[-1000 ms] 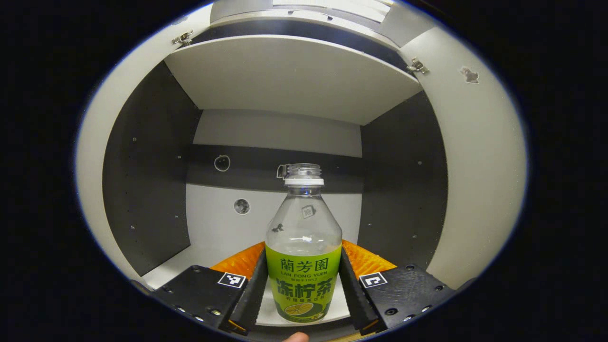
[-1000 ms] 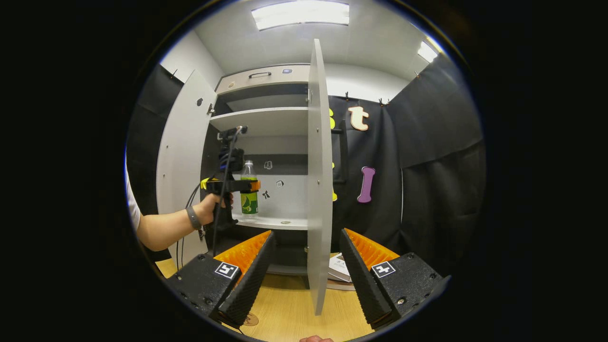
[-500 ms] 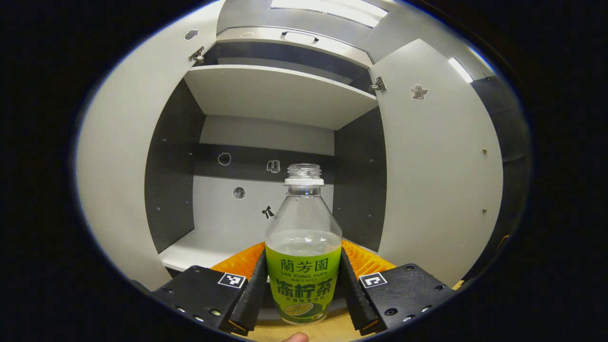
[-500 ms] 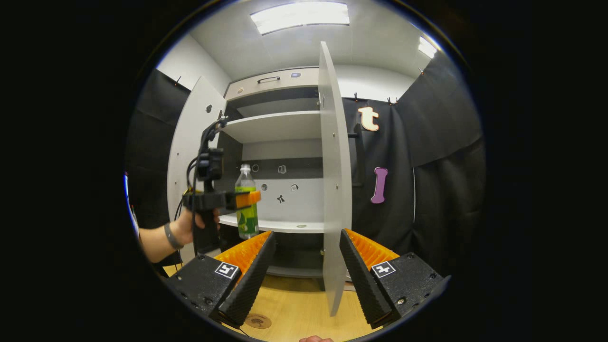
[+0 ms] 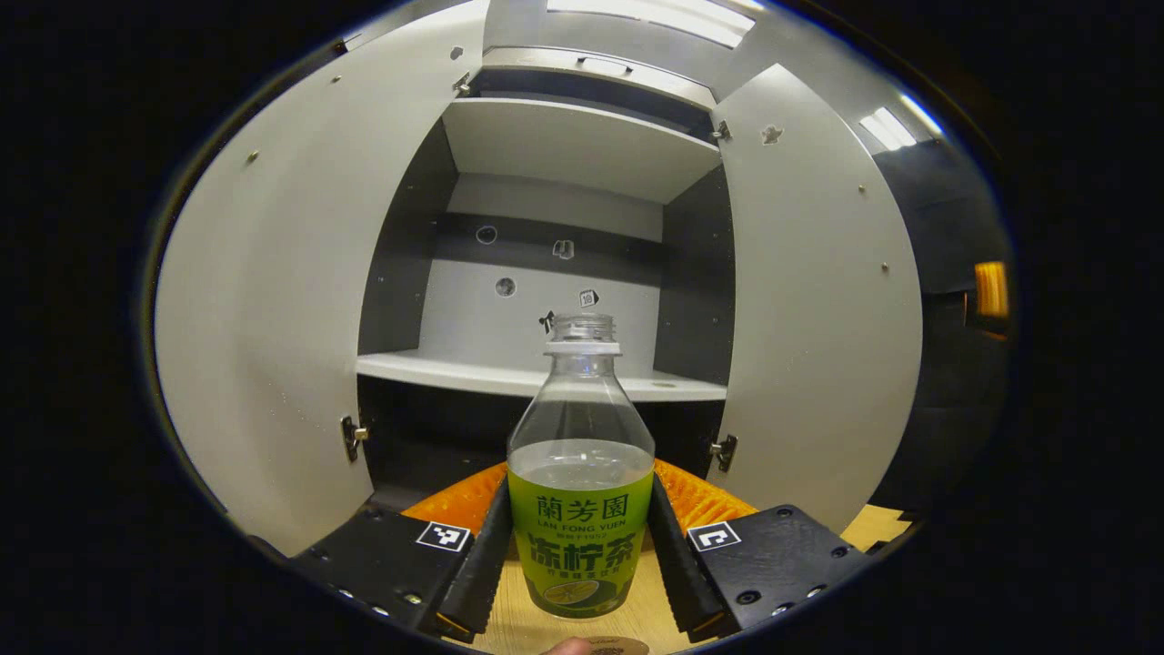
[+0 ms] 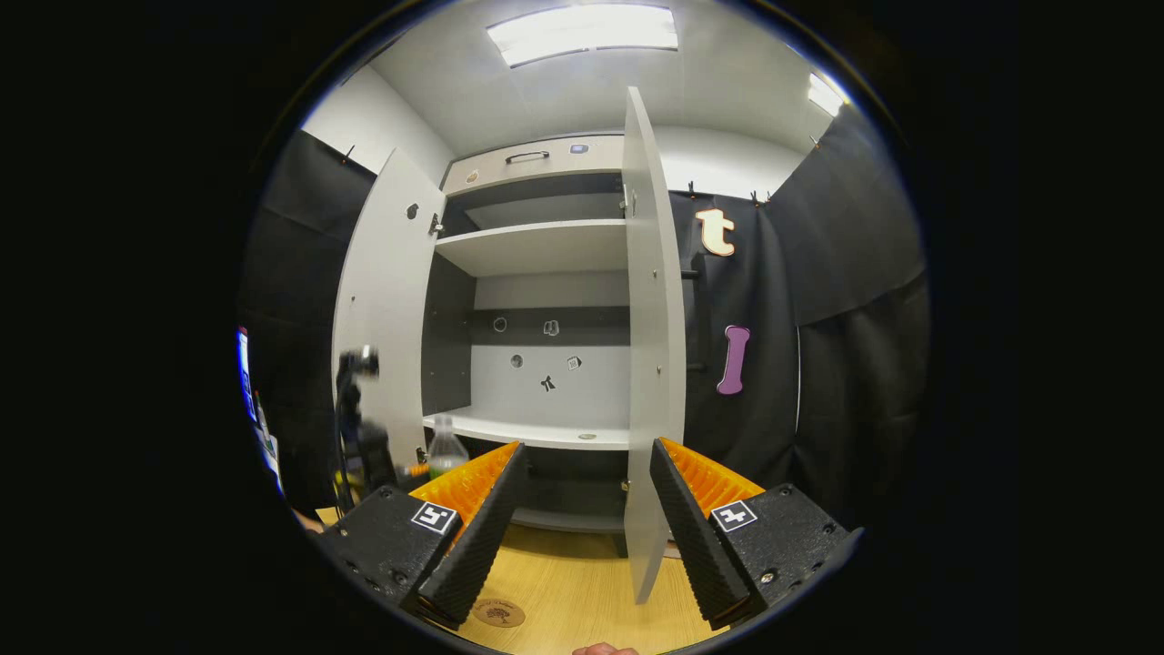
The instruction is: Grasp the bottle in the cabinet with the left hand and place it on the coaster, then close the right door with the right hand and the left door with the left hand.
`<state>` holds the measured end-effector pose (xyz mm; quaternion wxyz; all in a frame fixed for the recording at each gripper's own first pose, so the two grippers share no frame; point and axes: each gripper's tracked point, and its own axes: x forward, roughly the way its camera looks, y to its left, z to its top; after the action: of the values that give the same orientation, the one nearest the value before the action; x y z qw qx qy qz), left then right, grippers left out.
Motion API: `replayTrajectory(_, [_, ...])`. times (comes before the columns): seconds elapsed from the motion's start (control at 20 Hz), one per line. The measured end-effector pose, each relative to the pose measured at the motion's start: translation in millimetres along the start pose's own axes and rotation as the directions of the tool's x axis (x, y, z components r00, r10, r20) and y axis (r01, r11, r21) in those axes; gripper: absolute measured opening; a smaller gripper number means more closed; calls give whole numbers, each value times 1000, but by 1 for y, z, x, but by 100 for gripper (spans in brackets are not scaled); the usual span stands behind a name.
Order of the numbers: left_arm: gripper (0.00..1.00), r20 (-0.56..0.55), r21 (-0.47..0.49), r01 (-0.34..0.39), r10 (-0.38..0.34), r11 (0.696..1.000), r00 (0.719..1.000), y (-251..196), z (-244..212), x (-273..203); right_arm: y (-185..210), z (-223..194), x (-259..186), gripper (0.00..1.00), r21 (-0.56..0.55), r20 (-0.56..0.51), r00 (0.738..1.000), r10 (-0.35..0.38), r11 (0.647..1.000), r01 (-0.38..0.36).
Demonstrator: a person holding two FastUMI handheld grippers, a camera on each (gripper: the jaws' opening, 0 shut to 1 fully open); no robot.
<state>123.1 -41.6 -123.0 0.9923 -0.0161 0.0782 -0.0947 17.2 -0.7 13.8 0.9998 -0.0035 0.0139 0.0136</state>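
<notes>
In the left gripper view, my left gripper (image 5: 576, 555) is shut on a clear bottle (image 5: 580, 473) with a green label and some liquid, held upright in front of the cabinet and low over the wooden table. The rim of a round brown coaster (image 5: 617, 647) peeks in at the bottom edge just below the bottle. In the right gripper view, that bottle (image 6: 446, 452) sits low at the left behind my own left finger, and the coaster (image 6: 497, 612) lies on the table. My right gripper (image 6: 582, 523) stands open, nothing between its fingers, facing the right door's edge (image 6: 650, 364).
The cabinet stands with both doors open: left door (image 5: 282, 300), right door (image 5: 818, 300). Its middle shelf (image 5: 536, 377) is bare except for a small dot. Wooden table (image 6: 582, 591) lies below. Black cloth hangs to the right of the cabinet.
My left gripper has carried the bottle out of the cabinet and down toward the table near the coaster. The right gripper has barely shifted, drifting slightly left.
</notes>
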Motion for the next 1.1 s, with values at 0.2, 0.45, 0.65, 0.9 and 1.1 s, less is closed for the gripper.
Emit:
replayTrajectory(0.2, [72,-28,-4,-4,4,1000,1000,-15,-63,-23,-4,4,-7,83,-30,-2,1000,-19,999,19])
replayTrajectory(0.45, [72,-17,65,-48,49,997,999,-24,-109,-31,-7,5,-15,83,-45,-14,999,-32,999,31])
replayTrajectory(0.65, [72,-36,76,-68,71,995,997,-25,-130,-33,-11,2,-16,84,-34,-33,999,-37,999,36])
replayTrajectory(0.9, [72,-35,46,-75,76,996,996,-24,-136,-32,-12,0,-12,84,-52,-49,998,-44,998,42])
replayTrajectory(1.1, [72,-47,45,-69,71,997,996,-24,-135,-31,-9,-3,-7,84,-45,-60,998,-36,998,33])
